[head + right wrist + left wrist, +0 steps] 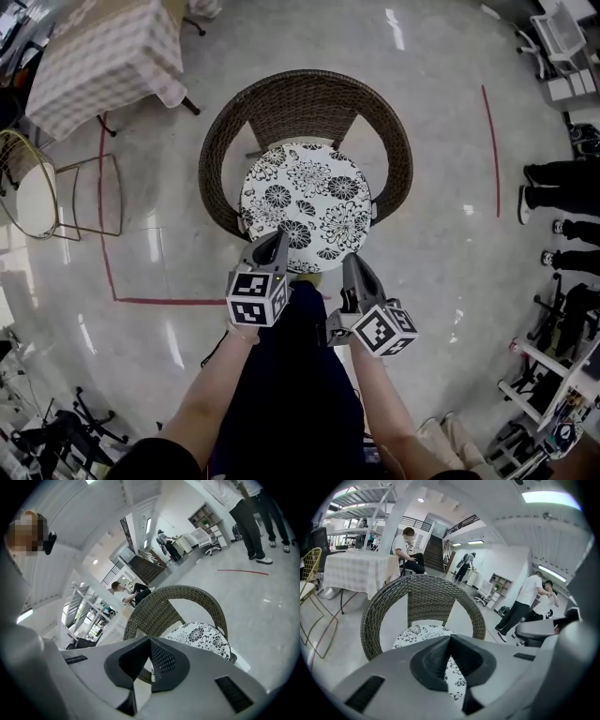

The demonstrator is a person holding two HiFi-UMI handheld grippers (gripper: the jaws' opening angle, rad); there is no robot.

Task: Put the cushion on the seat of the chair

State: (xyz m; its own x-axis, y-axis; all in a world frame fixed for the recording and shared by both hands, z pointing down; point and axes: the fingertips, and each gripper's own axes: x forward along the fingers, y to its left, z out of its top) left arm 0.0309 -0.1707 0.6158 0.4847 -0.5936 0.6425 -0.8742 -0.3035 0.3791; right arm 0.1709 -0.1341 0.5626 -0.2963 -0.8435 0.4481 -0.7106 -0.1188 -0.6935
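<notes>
- The left gripper has its jaws pressed together with nothing between them; the pads meet in a single seam.
- The right gripper also has its jaws closed tip to tip, and they hold nothing.
- The cushion, round and white with black flower prints, lies flat on the seat of the chair, straight ahead of both grippers and below their tips.
- In the head view the cushion's near edge sits just beyond the left gripper's tip and slightly further from the right gripper's tip; neither gripper grips it.
- The chair's woven wicker back curves round the far side of the cushion, opposite the grippers, with its arms reaching toward them on either side.
- The two grippers are side by side, near each other, both pointing forward and downward at the chair.
- A table with a checked cloth stands well beyond the left gripper, off to its left.
- A gold wire chair stands further left.
- People's legs show far to the right of the right gripper.
</notes>
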